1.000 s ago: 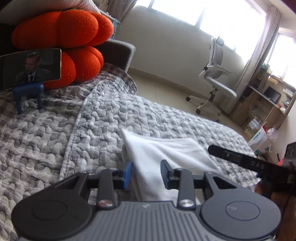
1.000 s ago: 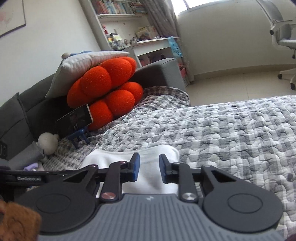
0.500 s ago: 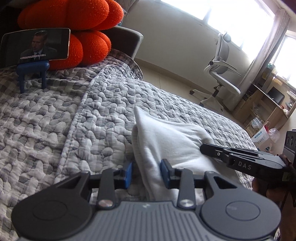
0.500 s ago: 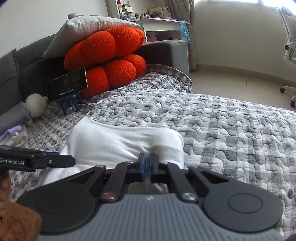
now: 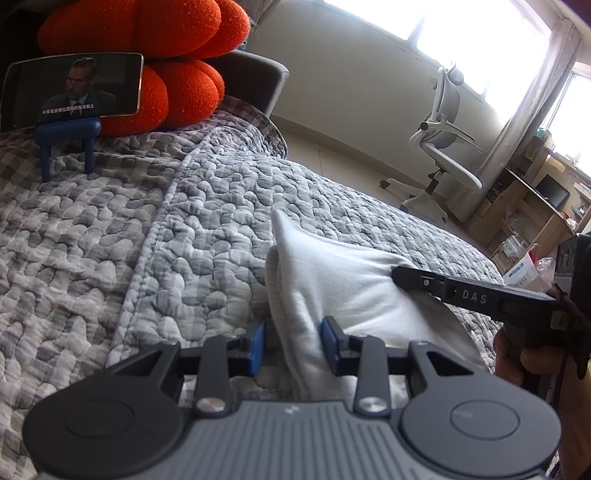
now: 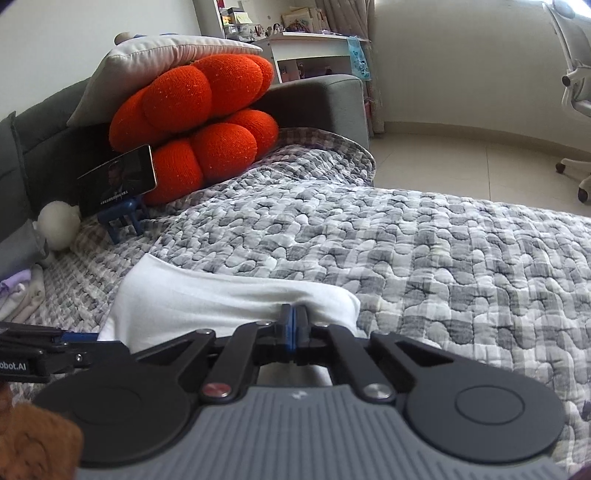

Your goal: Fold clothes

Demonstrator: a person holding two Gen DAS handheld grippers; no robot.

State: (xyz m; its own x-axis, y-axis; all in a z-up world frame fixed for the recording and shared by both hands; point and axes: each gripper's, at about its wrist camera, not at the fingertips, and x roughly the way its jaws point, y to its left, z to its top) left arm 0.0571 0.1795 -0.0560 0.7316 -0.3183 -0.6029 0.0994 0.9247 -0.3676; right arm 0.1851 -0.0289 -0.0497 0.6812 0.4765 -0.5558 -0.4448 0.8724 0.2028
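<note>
Left gripper (image 5: 291, 345) agape; right gripper (image 6: 292, 326) clamped

A home bedroom: quilted bed (image 6: 424, 251), orange cushions (image 6: 199, 122), desk chair (image 5: 443, 147), bookshelves (image 6: 236, 18).

One second ago the right claw (image 6: 294, 326) stood open over the near edge of the white cloth (image 6: 221, 306); now its two fingers are pressed together on this edge. The cloth, flat on the bed before, is now raised and pulled into a ridge. The left claw (image 5: 293, 345) has come lower and closer, and a thick fold of the cloth now stands between its open fingers.
</note>
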